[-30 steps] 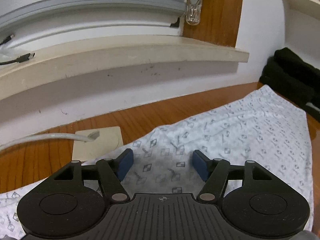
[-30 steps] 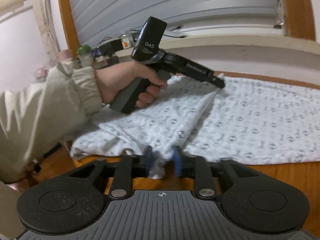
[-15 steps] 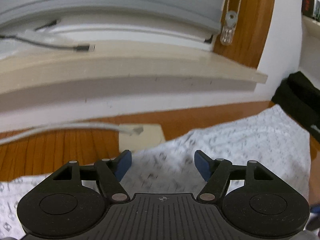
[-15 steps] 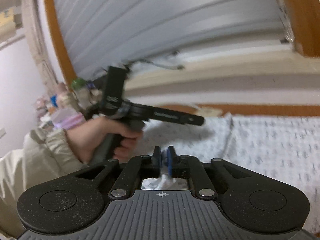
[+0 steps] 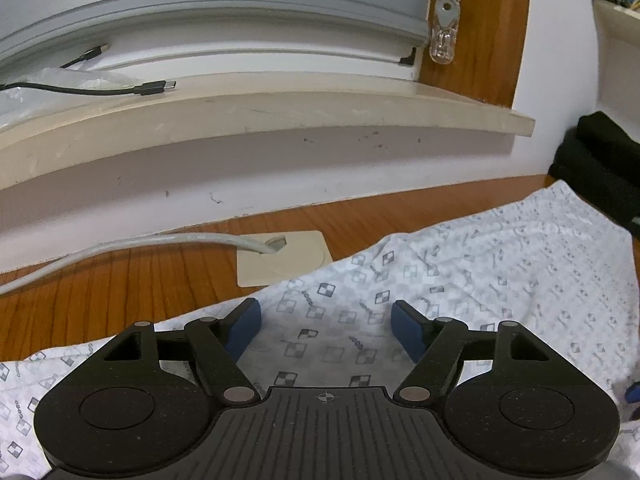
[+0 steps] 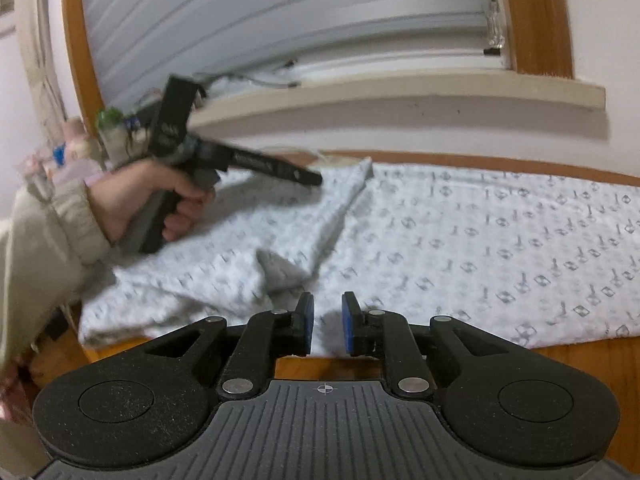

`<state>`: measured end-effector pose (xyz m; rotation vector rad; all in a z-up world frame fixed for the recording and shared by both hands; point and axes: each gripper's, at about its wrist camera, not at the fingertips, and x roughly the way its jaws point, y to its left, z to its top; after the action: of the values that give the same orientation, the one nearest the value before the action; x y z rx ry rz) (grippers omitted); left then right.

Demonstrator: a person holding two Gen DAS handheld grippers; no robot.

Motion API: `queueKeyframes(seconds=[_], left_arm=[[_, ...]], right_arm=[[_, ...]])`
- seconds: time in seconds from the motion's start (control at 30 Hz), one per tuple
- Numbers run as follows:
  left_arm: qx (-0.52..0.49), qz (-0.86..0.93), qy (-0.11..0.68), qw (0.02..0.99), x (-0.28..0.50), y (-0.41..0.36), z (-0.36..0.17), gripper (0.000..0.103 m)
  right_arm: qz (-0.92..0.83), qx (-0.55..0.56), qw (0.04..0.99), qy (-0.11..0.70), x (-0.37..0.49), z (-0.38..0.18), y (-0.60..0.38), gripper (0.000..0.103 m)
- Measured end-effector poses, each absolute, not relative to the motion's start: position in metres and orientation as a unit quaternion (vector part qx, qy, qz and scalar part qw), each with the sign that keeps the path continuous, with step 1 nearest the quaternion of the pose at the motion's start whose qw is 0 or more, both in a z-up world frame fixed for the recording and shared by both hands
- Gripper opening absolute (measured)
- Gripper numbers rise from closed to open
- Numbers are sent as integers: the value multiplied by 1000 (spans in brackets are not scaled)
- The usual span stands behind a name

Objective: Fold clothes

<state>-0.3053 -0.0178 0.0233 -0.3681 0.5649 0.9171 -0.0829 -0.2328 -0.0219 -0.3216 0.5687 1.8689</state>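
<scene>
White patterned cloth (image 6: 460, 240) lies spread on a wooden table (image 5: 120, 280), under a window sill (image 5: 280, 116).

Left wrist view, left to right:
- A grey cable (image 5: 120, 246) runs from 9 o'clock to a beige plate (image 5: 280, 260) set in the table near centre.
- The left gripper (image 5: 326, 326) sits at 6 o'clock. Its jaws stand wide apart and have just been opening. The cloth lies flat below and between them, and the blue pads (image 5: 244, 330) do not press on it.
- A black cable (image 5: 100, 89) rests on the sill at 10 o'clock.
- A blind-cord weight (image 5: 443, 36) hangs at 1 o'clock.
- A black item (image 5: 600, 168) lies at 3 o'clock, at the far end of the cloth.

Right wrist view, left to right:
- A hand (image 6: 160, 200) in a beige sleeve (image 6: 48, 240) holds the left gripper (image 6: 308, 176) at 10 o'clock, above the cloth.
- A folded, rumpled part of the cloth (image 6: 240, 272) lies at 8 o'clock. The flat part extends to 3 o'clock.
- The right gripper (image 6: 328, 324) sits at 6 o'clock. Its jaws stand slightly apart and have just been opening. The cloth edge lies under the gap, and the pads do not clamp it.
</scene>
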Motion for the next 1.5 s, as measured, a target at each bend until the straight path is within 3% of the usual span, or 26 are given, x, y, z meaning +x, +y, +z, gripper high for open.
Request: queueKeyframes(seconds=[0.27, 0.5, 0.53, 0.57, 0.6, 0.77, 0.9, 1.1, 1.2, 1.47, 1.5], left_arm=[[-157, 439, 281, 839, -300, -20, 22, 77], [-156, 437, 282, 840, -300, -20, 21, 78], [-156, 437, 282, 840, -300, -21, 21, 78], [-156, 437, 281, 840, -300, -20, 21, 78], [-157, 436, 281, 840, -300, -20, 20, 78], [-161, 434, 279, 842, -301, -19, 20, 79], [-160, 432, 281, 842, -300, -19, 19, 81], [-159, 430, 280, 843, -299, -19, 19, 82], [-157, 423, 274, 849, -297, -16, 24, 81], [-142, 375, 275, 874, -262, -1, 36, 64], [-140, 372, 276, 875, -258, 0, 34, 57]], right_arm=[[816, -167, 521, 187, -110, -8, -247, 33], [825, -178, 508, 174, -123, -18, -241, 35], [826, -175, 506, 175, -123, -18, -239, 31], [828, -172, 502, 181, -122, -16, -239, 10], [830, -169, 497, 187, -120, -14, -240, 6], [837, -157, 483, 202, -111, 4, -272, 5], [825, -189, 485, 220, -110, -12, -288, 4], [814, -169, 508, 225, -97, -15, -284, 10], [813, -154, 518, 217, -97, -12, -275, 24], [812, -134, 514, 243, -105, -22, -251, 31], [814, -131, 511, 246, -105, -23, -250, 32]])
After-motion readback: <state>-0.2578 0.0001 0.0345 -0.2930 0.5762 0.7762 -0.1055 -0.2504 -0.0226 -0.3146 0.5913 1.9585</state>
